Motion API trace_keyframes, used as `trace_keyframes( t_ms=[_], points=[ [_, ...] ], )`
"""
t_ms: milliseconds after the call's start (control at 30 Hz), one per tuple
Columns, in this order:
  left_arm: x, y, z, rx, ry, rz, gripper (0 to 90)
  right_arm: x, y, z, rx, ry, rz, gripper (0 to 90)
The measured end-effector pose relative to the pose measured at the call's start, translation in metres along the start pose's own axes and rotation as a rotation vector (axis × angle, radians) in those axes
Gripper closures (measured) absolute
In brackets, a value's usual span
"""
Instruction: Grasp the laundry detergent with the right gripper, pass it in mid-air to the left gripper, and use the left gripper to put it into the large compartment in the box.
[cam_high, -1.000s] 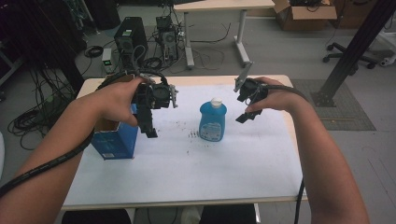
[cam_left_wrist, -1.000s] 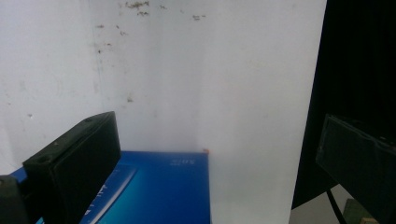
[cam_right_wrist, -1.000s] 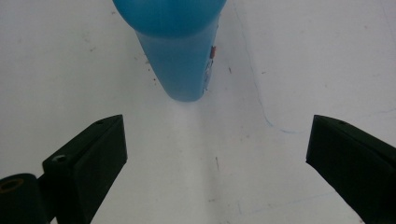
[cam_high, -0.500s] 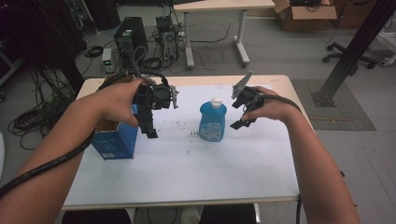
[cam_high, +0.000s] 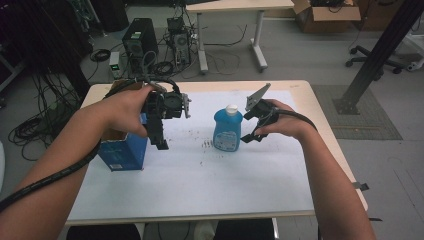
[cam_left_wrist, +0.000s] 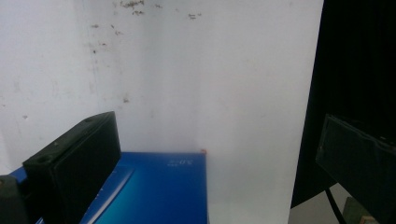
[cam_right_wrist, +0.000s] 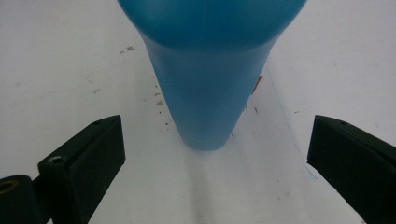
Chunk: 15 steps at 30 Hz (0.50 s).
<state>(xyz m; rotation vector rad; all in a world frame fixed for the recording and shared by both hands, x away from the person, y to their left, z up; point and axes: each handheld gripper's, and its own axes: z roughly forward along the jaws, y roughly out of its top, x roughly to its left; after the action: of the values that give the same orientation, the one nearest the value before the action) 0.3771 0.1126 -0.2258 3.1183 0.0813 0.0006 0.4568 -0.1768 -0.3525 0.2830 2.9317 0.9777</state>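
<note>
The bottle (cam_high: 227, 131) looks like smooth blue plastic with a slight sheen, translucent where the light passes its body (cam_right_wrist: 210, 79), and its cap (cam_high: 231, 108) is white plastic. Left of the bottle, the box (cam_high: 121, 150) is blue printed cardboard, faintly glossy on its face (cam_left_wrist: 154, 191). Under the bottle, the table (cam_high: 200, 200) wears a matt white top, scuffed and specked, with a pale wood-look edge. The gripper pads (cam_right_wrist: 84, 156) are matt black plastic.

right tongs (cam_high: 250, 127) moved leftward, closer to blue bottle (cam_high: 227, 131) (jaws wide, not touching)
</note>
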Motion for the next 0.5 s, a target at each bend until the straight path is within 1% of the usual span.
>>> trace_keyframes(
  t_ms=[100,133,167,200,267,467,500],
  points=[
    [0.000,0.000,0.000,-0.001,0.000,-0.002,0.2,0.001,-0.002,0.003,-0.018,-0.002,0.011,4.1],
    [0.000,0.000,0.000,-0.001,-0.001,-0.002,0.2,0.001,-0.002,0.004,-0.020,-0.007,0.010,4.1],
    [0.000,0.000,0.000,0.001,0.000,0.000,0.2,0.002,-0.003,0.006,-0.037,-0.001,0.012,4.1],
    [0.000,0.000,0.000,0.001,0.000,0.000,0.2,0.002,-0.003,0.006,-0.037,-0.001,0.012,4.1],
    [0.001,0.001,0.001,-0.002,0.002,0.002,0.1,0.003,-0.003,0.010,-0.056,-0.003,0.010,4.0],
    [-0.001,0.000,0.002,-0.007,-0.001,0.002,0.2,0.005,-0.001,0.018,-0.066,-0.018,0.002,4.1],
    [-0.001,0.000,0.002,-0.006,-0.001,0.002,0.2,0.006,-0.001,0.019,-0.086,-0.014,0.007,4.0]
  ],
)
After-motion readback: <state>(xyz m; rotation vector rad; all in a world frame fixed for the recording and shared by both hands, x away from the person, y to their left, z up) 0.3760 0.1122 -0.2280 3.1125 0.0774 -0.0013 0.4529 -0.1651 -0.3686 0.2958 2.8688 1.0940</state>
